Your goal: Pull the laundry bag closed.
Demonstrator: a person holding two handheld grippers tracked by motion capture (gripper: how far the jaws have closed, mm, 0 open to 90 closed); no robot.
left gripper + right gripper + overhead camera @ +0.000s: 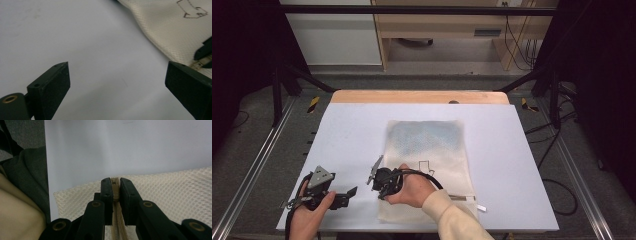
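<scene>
One mesh bag [427,160] lay flat on the white table [352,130], toward the near edge and slightly right of centre. It was a cream net pouch with a small outlined mark printed on its face. Through the mesh of its far half something bluish-grey [426,137] showed inside; what it was could not be told. Its near half looked flat and pale.

Two grippers were at work. The right gripper [115,187] had its jaws drawn close together, clamped on the bag's zipper tape [115,195] at the near-left corner of the pouch, with the tan strip pinched between the pads [107,192]. The high view showed the right hand [412,187], in a cream sleeve, resting over that part of the bag.

The left gripper [117,82] stood with its jaws spread wide and nothing between them, over bare table just left of the bag. The left hand [309,210] held it near the table's front-left corner, apart from the pouch.

One metal tab [481,207] lay at the bag's near-right edge.
</scene>
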